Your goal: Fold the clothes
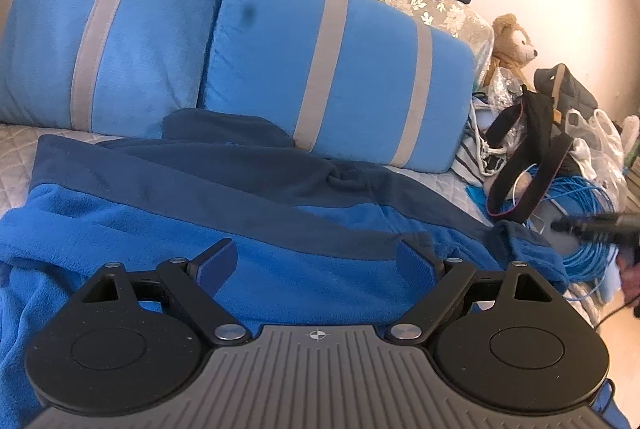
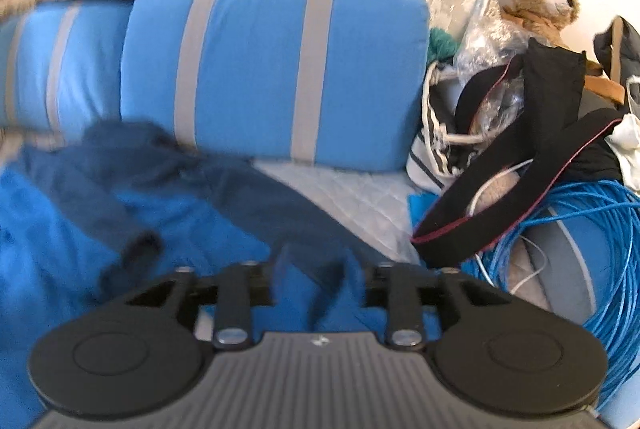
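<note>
- Left wrist view: the left gripper [image 1: 316, 263] hovers with jaws wide apart and empty over a blue fleece [image 1: 200, 229] spread on the bed [image 1: 16, 157], near two striped pillows [image 1: 336, 69].
- Right wrist view, blurred: the right gripper [image 2: 310, 279] has jaws part-open astride a fleece fold, seemingly not pressing. Flatten wrinkles before folding.

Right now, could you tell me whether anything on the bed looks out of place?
Yes: the blue fleece garment lies rumpled and unfolded, and a tangled coil of blue cable sits heaped beside it.
</note>
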`<state>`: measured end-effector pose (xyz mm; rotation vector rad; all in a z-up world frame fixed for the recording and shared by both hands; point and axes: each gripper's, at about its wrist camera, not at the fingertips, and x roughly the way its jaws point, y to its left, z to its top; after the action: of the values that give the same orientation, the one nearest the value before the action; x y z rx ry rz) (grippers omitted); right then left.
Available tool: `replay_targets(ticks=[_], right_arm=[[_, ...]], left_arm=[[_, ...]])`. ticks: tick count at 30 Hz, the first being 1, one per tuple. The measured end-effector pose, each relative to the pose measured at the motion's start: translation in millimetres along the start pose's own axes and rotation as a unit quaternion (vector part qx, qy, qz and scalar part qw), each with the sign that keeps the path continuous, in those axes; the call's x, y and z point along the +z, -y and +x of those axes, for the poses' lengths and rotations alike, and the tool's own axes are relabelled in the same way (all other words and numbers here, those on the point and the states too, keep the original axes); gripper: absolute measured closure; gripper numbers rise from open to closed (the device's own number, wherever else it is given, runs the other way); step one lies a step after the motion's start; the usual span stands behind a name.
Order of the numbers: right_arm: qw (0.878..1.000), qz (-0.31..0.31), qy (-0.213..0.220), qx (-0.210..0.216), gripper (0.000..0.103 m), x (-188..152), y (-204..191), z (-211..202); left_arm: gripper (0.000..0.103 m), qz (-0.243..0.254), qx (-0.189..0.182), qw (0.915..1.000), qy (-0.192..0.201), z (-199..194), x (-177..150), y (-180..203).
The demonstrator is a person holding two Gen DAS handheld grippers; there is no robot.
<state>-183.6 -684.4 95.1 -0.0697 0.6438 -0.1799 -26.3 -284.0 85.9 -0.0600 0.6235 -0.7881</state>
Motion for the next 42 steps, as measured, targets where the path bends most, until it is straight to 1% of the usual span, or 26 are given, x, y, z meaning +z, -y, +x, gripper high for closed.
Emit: replay_targets(ticks=[1, 3, 6, 9, 15, 18, 21, 23, 25, 28, 30, 31, 32, 34, 38, 42], right_arm=[[1.000, -0.016, -0.010, -0.011, 0.043, -6.1, 0.7, 5.8], [0.998, -0.049, -0.030, -0.021, 0.043, -17.6, 2.5, 16.4], [0.992, -0.108, -0.057, -0.021, 0.043, -32.9, 0.6, 29.7], [0.985, -0.152, -0.083, -0.023, 0.043, -44.1, -2.3, 42.6], [0.972, -0.204, -0.111, -0.023, 0.043, -53.4, -11.9, 63.2], [0.967, -0.226, -0.116, -0.016, 0.045, -54.6, -18.6, 69.4], [0.965, -0.235, -0.118, -0.008, 0.046, -52.5, -22.8, 74.5], [0.962, -0.243, -0.125, -0.007, 0.049, -50.4, -23.8, 78.9], [0.958, -0.254, -0.136, -0.005, 0.057, -48.1, -23.8, 83.8], [0.950, -0.270, -0.156, 0.001, 0.058, -44.8, -21.8, 90.1], [0.948, -0.269, -0.170, 0.007, 0.058, -43.1, -18.8, 94.3], [0.948, -0.268, -0.173, 0.008, 0.070, -43.0, -18.5, 95.0], [0.948, -0.266, -0.173, 0.008, 0.084, -43.1, -19.1, 94.8], [0.948, -0.268, -0.171, 0.007, 0.091, -43.1, -21.6, 93.0], [0.948, -0.291, -0.130, -0.008, 0.093, -37.7, -36.6, 77.0], [0.948, -0.305, -0.094, -0.004, 0.093, -26.6, -53.3, 58.0]], left_arm=[[0.015, -0.002, -0.001, 1.0000, 0.001, -0.1, 0.1, -0.9], [0.015, -0.005, -0.005, 1.0000, 0.002, -0.3, 0.3, -2.4], [0.015, -0.004, -0.013, 0.9999, 0.001, -0.7, -0.1, -2.6], [0.015, 0.000, -0.014, 0.9999, 0.000, -0.1, -0.7, -1.0], [0.015, 0.002, -0.009, 0.9999, -0.005, 1.4, -0.9, -0.5], [0.015, 0.004, -0.007, 1.0000, -0.005, 1.8, -0.7, -0.2], [0.015, 0.006, -0.005, 0.9999, -0.007, 2.5, -0.9, 0.4], [0.015, 0.006, -0.004, 0.9999, -0.008, 3.1, -1.0, 0.6], [0.015, 0.008, -0.003, 0.9999, -0.009, 3.3, -1.2, 0.9], [0.015, 0.009, -0.002, 0.9999, -0.010, 3.9, -1.3, 1.2], [0.015, 0.011, -0.001, 0.9999, -0.010, 4.2, -1.4, 1.5], [0.015, 0.011, 0.000, 0.9999, -0.010, 4.2, -1.3, 1.4], [0.015, 0.011, 0.001, 0.9999, -0.010, 4.1, -1.1, 1.3], [0.015, 0.010, 0.002, 0.9999, -0.010, 4.1, -1.8, 1.3], [0.015, 0.011, 0.003, 0.9999, -0.012, 5.3, -2.7, 2.0], [0.015, 0.015, -0.002, 0.9999, -0.005, 3.3, -4.2, 2.4]])
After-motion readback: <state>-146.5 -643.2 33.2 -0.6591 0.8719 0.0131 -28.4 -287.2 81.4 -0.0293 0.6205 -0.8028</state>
